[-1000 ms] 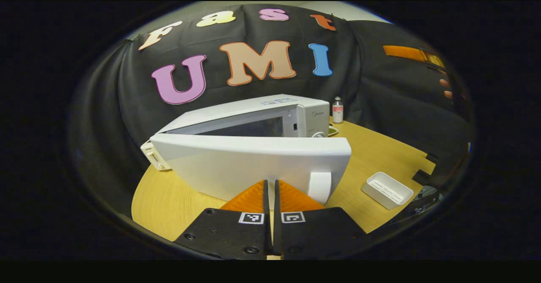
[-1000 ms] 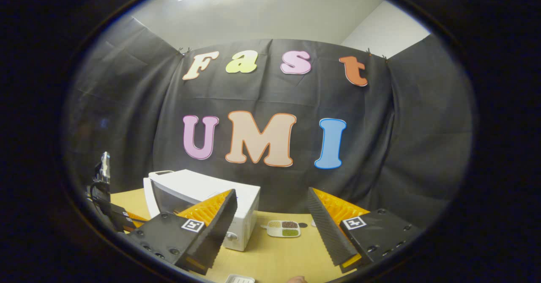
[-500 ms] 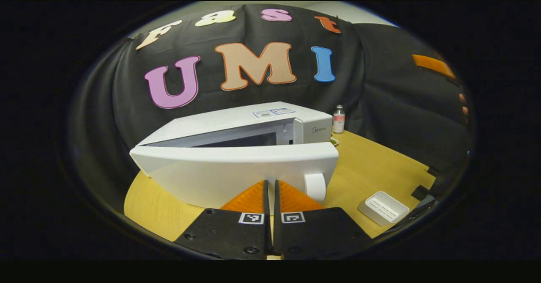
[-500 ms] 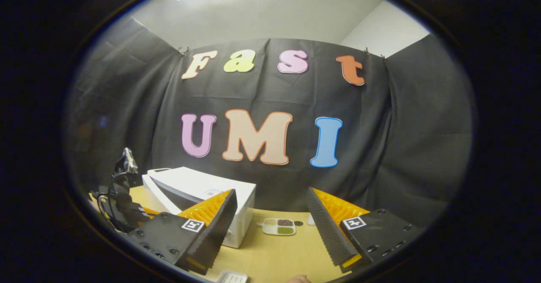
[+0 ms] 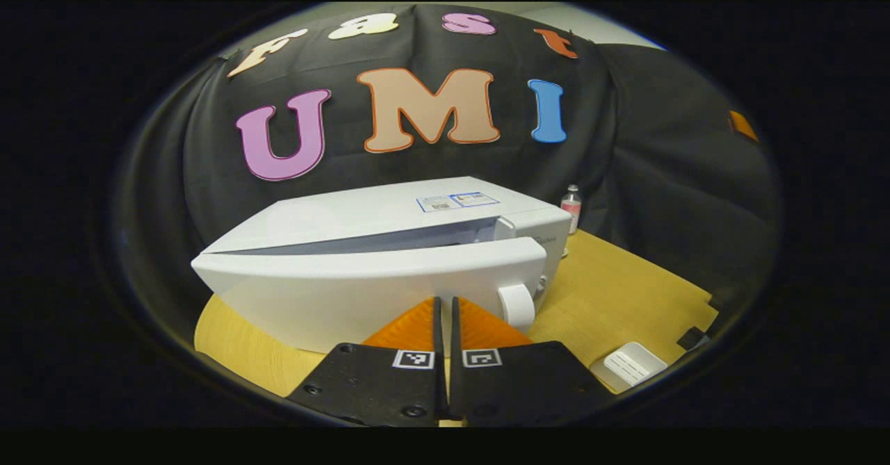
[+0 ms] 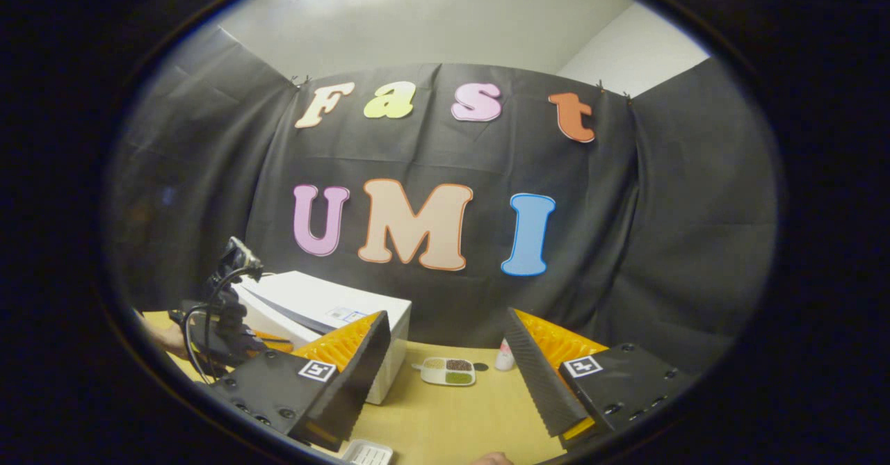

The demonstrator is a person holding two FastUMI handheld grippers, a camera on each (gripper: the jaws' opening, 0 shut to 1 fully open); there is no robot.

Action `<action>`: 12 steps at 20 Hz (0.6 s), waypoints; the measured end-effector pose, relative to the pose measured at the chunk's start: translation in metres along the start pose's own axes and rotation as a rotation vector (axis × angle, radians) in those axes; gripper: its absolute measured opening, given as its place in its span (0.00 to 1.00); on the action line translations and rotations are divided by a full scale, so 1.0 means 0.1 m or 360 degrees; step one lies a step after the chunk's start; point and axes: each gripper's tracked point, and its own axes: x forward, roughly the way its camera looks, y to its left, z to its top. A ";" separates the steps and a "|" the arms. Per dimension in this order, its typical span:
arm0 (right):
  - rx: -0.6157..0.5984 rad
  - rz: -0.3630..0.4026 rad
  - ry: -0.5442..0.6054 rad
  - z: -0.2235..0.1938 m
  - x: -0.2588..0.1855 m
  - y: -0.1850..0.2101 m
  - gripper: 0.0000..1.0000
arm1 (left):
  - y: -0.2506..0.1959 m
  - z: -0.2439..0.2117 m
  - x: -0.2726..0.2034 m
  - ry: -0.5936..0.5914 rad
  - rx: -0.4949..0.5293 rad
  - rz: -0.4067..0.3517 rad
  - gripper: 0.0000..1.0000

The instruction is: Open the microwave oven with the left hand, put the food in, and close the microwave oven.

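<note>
1. Although the microwave door (image 5: 368,291) stands only a narrow crack off the microwave oven (image 5: 389,208), it is not yet latched, so I judge the task to be in its closing step.
2. Whether food is already inside cannot be told: the cavity is hidden behind the door. A small compartment tray of food (image 6: 448,371) sits on the surface (image 6: 459,416) ahead of the right gripper (image 6: 445,374), beside the oven's right side, so it is unclear if that is the item meant.
3. Left gripper (image 5: 443,326): jaws drawn together to a thin slit with nothing between them, their tips right at the door's front face, just left of the round white handle (image 5: 516,306). It looks set to push, though contact cannot be confirmed.
4. Right gripper: jaws wide apart and empty, held above the surface, well apart from the oven.
5. Compared with a second ago, the door has swung from clearly ajar, with the dark cavity window showing, to almost flush; the left gripper has followed it in.
6. A white ribbed dish (image 5: 629,366) has slid toward the lower right edge of the left gripper view, and the small bottle (image 5: 571,204) behind the oven remains upright.
7. Left to do: press the door fully home.
</note>
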 end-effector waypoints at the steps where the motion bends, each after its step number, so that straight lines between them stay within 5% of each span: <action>1: -0.0008 -0.0001 0.0002 0.00 -0.01 -0.02 0.96 | 0.00 0.03 0.05 -0.0002 -0.0007 0.0006 0.01; 12: 0.0009 -0.0036 0.0015 -0.05 0.02 -0.15 0.96 | -0.06 0.15 0.29 -0.0031 0.0049 -0.0008 0.02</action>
